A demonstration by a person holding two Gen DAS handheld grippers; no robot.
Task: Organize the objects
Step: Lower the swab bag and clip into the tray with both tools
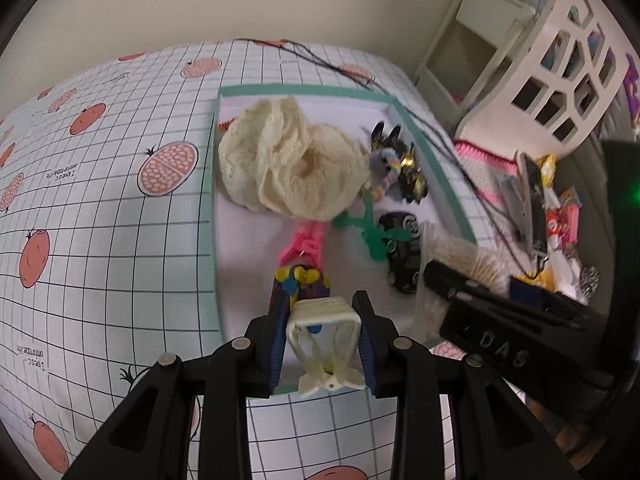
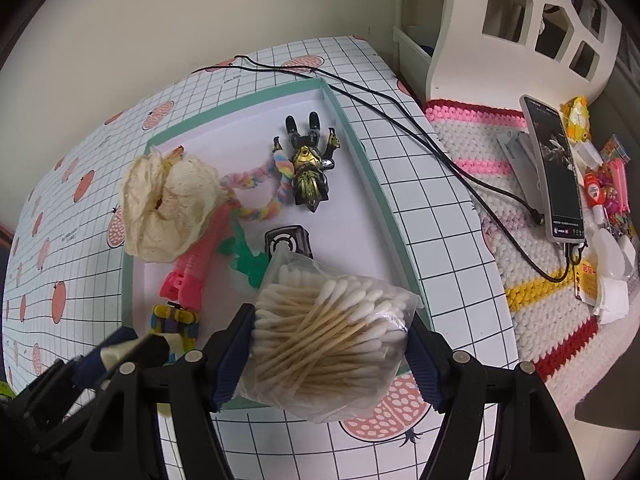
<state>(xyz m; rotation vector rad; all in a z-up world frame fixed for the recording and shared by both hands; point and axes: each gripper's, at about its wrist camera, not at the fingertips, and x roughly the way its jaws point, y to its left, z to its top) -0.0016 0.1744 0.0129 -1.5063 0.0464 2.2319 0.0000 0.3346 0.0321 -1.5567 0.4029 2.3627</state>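
Observation:
My left gripper (image 1: 322,312) is shut on a cream hair claw clip (image 1: 325,334) over the near end of a green-rimmed white tray (image 1: 208,184). In the tray lie a cream crocheted piece (image 1: 288,160), a pink clip (image 1: 306,240), a multi-coloured clip (image 1: 302,278), a green clip (image 1: 368,228), a black toy car (image 1: 402,252) and a black-gold figure (image 1: 402,162). My right gripper (image 2: 330,320) is shut on a clear bag of cotton swabs (image 2: 328,320) above the tray's (image 2: 360,152) near right corner. The bag hides part of the toy car (image 2: 286,242). A rainbow fuzzy cord (image 2: 260,184) lies beside the figure (image 2: 310,164).
The table wears a grid cloth with pomegranates (image 1: 100,200). Black cables (image 2: 400,120) run past the tray's right side. On the right, a phone on a stand (image 2: 556,172) and small clutter (image 2: 608,208) sit on a crocheted mat (image 2: 500,200). Behind stands white cut-out furniture (image 2: 520,20).

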